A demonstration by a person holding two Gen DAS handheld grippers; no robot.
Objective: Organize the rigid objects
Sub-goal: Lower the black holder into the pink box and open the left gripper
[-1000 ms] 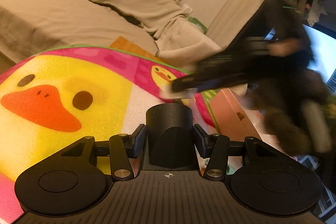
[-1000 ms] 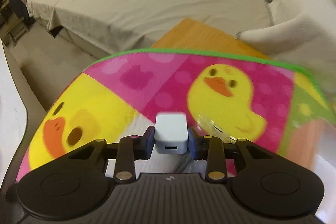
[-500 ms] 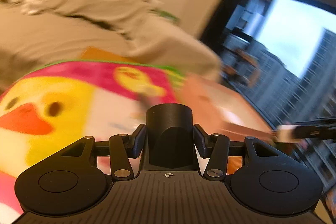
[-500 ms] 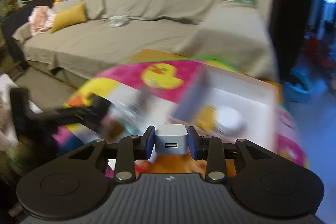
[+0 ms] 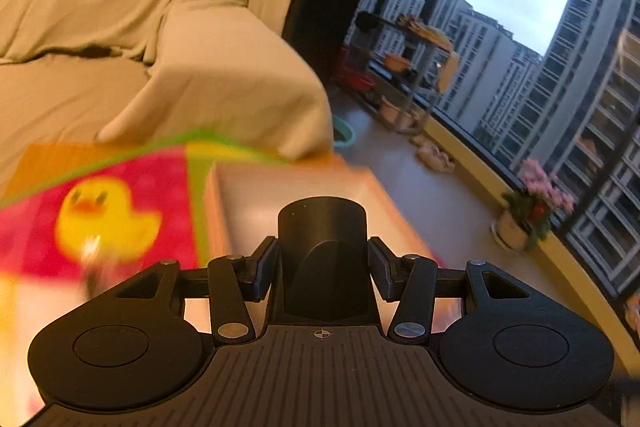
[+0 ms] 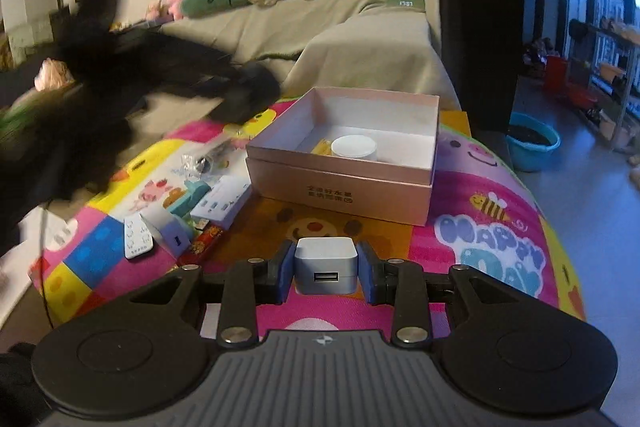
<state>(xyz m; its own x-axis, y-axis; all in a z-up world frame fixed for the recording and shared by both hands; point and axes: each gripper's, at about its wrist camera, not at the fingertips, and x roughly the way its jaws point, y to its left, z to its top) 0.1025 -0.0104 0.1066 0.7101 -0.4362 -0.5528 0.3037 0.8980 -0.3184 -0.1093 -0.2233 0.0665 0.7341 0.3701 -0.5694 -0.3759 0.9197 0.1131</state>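
Observation:
My right gripper (image 6: pixel 325 273) is shut on a white USB charger cube (image 6: pixel 326 269) and holds it above the colourful play mat, just in front of an open pink box (image 6: pixel 344 187). The box holds a round white puck (image 6: pixel 354 148) and a yellow item (image 6: pixel 322 148). My left gripper (image 5: pixel 322 265) is shut on a black cylindrical object (image 5: pixel 322 259) and points over the blurred pink box (image 5: pixel 296 187). In the right wrist view the left gripper is a dark blur (image 6: pixel 240 99) left of the box.
Loose items lie on the mat left of the box: a white remote (image 6: pixel 138 233), a white adapter (image 6: pixel 170 231), a white-blue carton (image 6: pixel 222 199), a teal piece (image 6: pixel 192 197), a plastic bag (image 6: pixel 204 159). A covered sofa (image 6: pixel 340 39) stands behind. A blue basin (image 6: pixel 532 143) is on the floor.
Both grippers swung right, from the duck part of the mat toward the pink box. Each still holds its object. The right view has steadied; the left stays blurred.

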